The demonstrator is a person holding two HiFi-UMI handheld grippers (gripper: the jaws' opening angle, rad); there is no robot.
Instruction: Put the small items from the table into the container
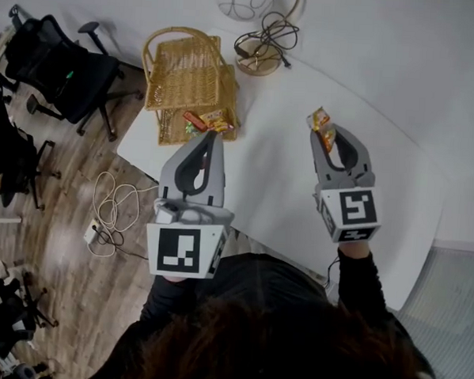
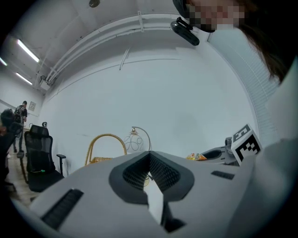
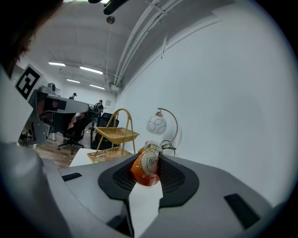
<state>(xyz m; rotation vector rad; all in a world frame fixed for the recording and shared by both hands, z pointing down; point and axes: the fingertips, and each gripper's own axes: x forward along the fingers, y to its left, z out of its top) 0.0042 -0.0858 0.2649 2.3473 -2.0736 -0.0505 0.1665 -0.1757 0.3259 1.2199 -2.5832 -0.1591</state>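
With one snack packet (image 1: 321, 123) in the air and several already lying in the lower tier of the wicker basket (image 1: 184, 73), we judge the clearing of the white table (image 1: 284, 197) to be close to its end. We can make out no other small item on the part of the tabletop that shows. What is left, as we read it, is to carry this packet across and drop it in with the others.

Our right gripper (image 1: 323, 138) pinches the orange packet at its tips. In the right gripper view the pads press on the wrapper from both sides, and the packet (image 3: 147, 166) stands up out of the jaws. The basket sits ahead of this gripper and off to its left, well apart from it. A lamp (image 3: 157, 124) with a wire-ball shade stands straight ahead.

Our left gripper (image 1: 217, 138) is empty, its jaws pressed together with nothing between them, as the left gripper view shows. It is held about level, and its tips are near the front edge of the basket's lower tier, which lies just ahead of them. Both arms reach forward over the table, side by side.
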